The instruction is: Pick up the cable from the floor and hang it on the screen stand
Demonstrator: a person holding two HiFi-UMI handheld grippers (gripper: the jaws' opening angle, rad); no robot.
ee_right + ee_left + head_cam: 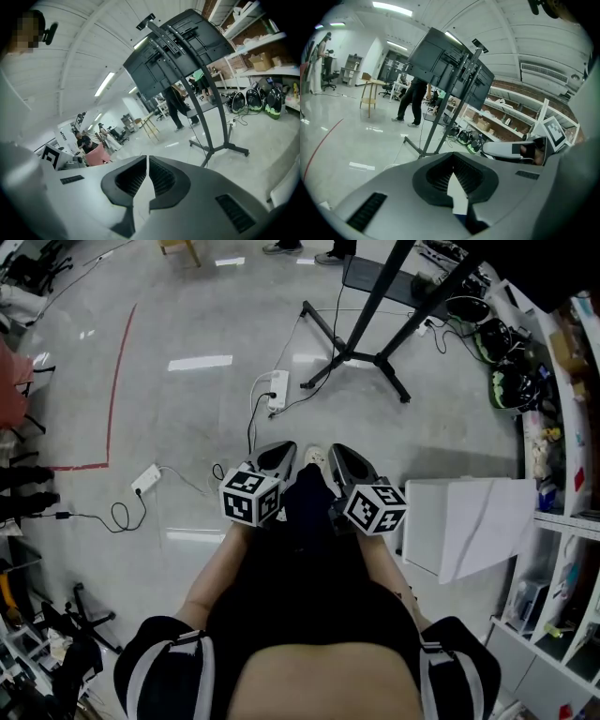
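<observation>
The black screen stand (361, 348) rises from its legs on the grey floor ahead of me; its dark screens show in the left gripper view (450, 70) and the right gripper view (183, 51). A thin black cable (251, 426) runs over the floor from a white power strip (278, 390) towards my feet. Another black cable (117, 515) loops by a second white strip (146, 478) at the left. Both grippers hang side by side close to my body, above the floor. The left gripper (281, 450) (453, 165) is shut and empty. The right gripper (339, 452) (147, 165) is shut and empty too.
A white box (469, 521) stands at my right, with shelves (562, 456) full of gear behind it. Helmets (506, 385) and more cables lie by the stand's right leg. A red tape line (117, 381) marks the floor at the left. A person (410, 101) stands beyond the stand.
</observation>
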